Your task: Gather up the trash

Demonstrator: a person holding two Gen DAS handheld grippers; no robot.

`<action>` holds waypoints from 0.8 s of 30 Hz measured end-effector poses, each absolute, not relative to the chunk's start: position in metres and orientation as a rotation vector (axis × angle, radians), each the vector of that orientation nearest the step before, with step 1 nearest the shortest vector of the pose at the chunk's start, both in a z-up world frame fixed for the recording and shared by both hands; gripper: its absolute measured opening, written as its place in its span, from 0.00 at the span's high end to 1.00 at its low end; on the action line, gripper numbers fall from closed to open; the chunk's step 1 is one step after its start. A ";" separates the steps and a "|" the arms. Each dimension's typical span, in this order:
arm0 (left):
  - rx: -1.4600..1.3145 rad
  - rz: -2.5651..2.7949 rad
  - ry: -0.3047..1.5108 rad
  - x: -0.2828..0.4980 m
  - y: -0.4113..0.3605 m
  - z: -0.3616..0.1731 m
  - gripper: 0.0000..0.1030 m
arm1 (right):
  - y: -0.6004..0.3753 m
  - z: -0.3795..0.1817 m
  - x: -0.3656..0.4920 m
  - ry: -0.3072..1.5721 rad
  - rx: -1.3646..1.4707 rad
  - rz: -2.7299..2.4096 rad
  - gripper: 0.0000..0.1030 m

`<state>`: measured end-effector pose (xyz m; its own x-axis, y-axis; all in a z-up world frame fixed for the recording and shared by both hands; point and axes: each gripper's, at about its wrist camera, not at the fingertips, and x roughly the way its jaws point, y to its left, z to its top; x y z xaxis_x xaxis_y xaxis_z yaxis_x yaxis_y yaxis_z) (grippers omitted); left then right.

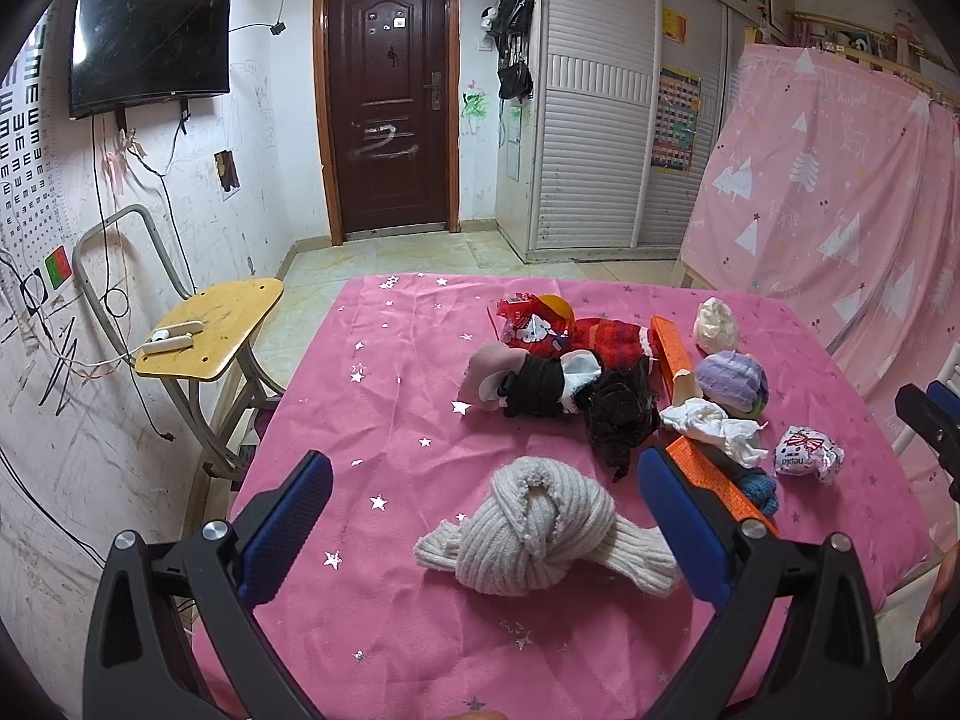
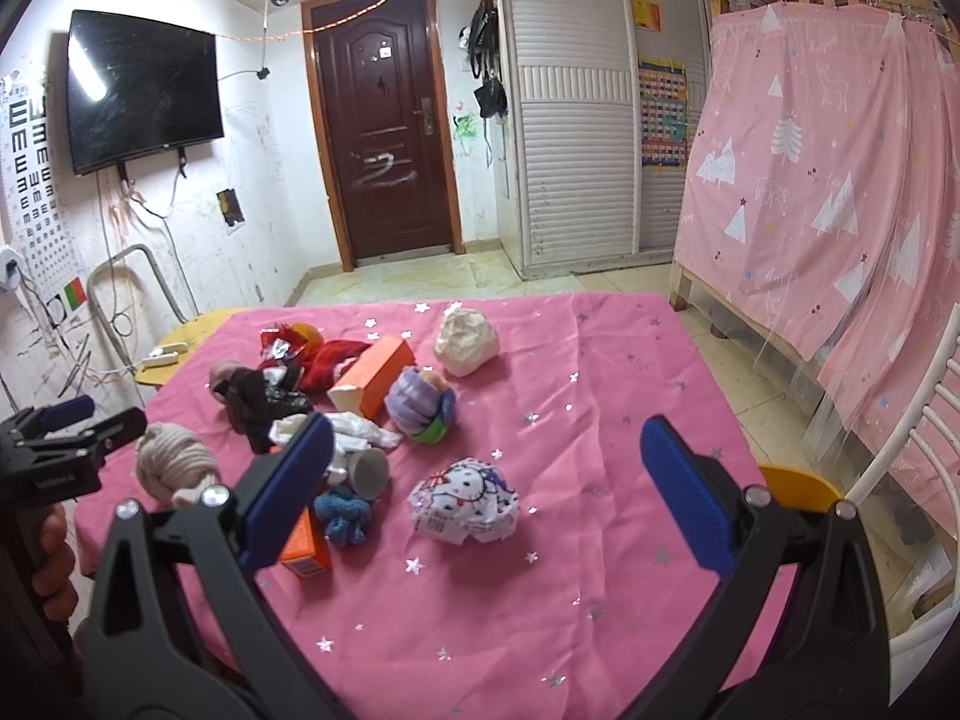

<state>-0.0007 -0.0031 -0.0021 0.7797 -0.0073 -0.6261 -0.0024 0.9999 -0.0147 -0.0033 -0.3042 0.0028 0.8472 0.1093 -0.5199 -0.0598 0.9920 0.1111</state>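
Left gripper (image 1: 486,516) is hovering low in the left wrist frame, blue pads spread wide, gripping nothing. A knotted cream knit sock (image 1: 528,531) is lying between the pads on the pink star-print tablecloth (image 1: 372,396), touching neither as far as can be told.

Right gripper (image 2: 486,480) is likewise standing wide open and empty at the bottom of its own frame. A crumpled white wrapper with cartoon print (image 2: 465,507) is sitting between its pads, a little beyond them. In the left wrist view the same wrapper is showing partial lettering that reads roughly "nepia"; not certain.

Just left of that wrapper, behind the right gripper's left pad: an orange carton (image 2: 306,546) with unreadable small print, a blue knit bundle (image 2: 342,516), a grey paper cup (image 2: 369,471) on its side, and crumpled white tissue (image 2: 360,435).

Mid-table, centre of the frame: a rolled lilac sock (image 2: 417,405), a second orange box (image 2: 375,381), black lace fabric (image 2: 258,405), a red foil wrapper (image 2: 282,345) and a cream crumpled paper ball (image 2: 467,341), all crowding together.

Further off, left of the frame: a yellow-seat chair (image 1: 210,330) carrying a white power strip (image 1: 171,339). Upper left: a wall-mounted TV (image 1: 150,36) and an eye chart of "E" symbols (image 2: 30,144). Top centre: a dark brown door (image 1: 387,102) with a white scrawl.
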 end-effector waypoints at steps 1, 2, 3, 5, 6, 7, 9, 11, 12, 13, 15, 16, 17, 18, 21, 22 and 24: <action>-0.014 -0.003 0.677 -0.001 -0.003 -0.002 0.09 | -0.304 0.003 -0.003 0.552 0.093 0.089 0.04; -0.014 -0.002 0.677 -0.001 -0.003 -0.002 0.09 | -0.304 0.003 -0.003 0.553 0.092 0.090 0.04; -0.014 -0.001 0.677 -0.001 -0.003 -0.002 0.09 | -0.305 0.004 -0.003 0.553 0.091 0.089 0.04; -0.014 -0.002 0.677 -0.001 -0.003 -0.002 0.09 | -0.306 0.006 -0.002 0.552 0.093 0.091 0.04; -0.014 -0.001 0.677 -0.001 -0.003 -0.002 0.09 | -0.306 0.005 -0.002 0.552 0.092 0.091 0.04; -0.014 -0.001 0.677 -0.001 -0.004 -0.002 0.09 | -0.305 0.005 -0.002 0.552 0.092 0.089 0.04; -0.014 -0.002 0.677 -0.001 -0.003 -0.002 0.09 | -0.305 0.005 -0.002 0.552 0.092 0.089 0.04; -0.014 -0.002 0.677 -0.001 -0.003 -0.002 0.09 | -0.305 0.005 -0.002 0.552 0.091 0.090 0.04; -0.014 -0.001 0.677 -0.001 -0.003 -0.002 0.09 | -0.304 0.006 -0.002 0.552 0.089 0.089 0.04; -0.014 -0.001 0.677 -0.001 -0.004 -0.002 0.09 | -0.305 0.005 -0.002 0.551 0.090 0.090 0.04; -0.015 -0.001 0.677 -0.001 -0.003 -0.002 0.09 | -0.305 0.005 -0.002 0.553 0.091 0.090 0.04; -0.014 -0.001 0.677 -0.001 -0.004 -0.002 0.09 | -0.305 0.005 -0.002 0.553 0.089 0.089 0.04; -0.013 0.000 0.677 -0.001 -0.003 -0.002 0.09 | -0.305 0.005 -0.002 0.553 0.090 0.089 0.04; -0.014 0.000 0.677 -0.001 -0.004 -0.002 0.09 | -0.305 0.005 -0.002 0.552 0.091 0.090 0.04; -0.013 -0.001 0.677 -0.001 -0.004 -0.002 0.09 | -0.304 0.006 -0.002 0.551 0.089 0.089 0.04; -0.013 0.000 0.677 -0.001 -0.004 -0.002 0.09 | -0.304 0.005 -0.002 0.550 0.090 0.090 0.04; -0.013 -0.002 0.677 -0.001 -0.003 -0.002 0.09 | -0.304 0.005 -0.001 0.551 0.090 0.089 0.04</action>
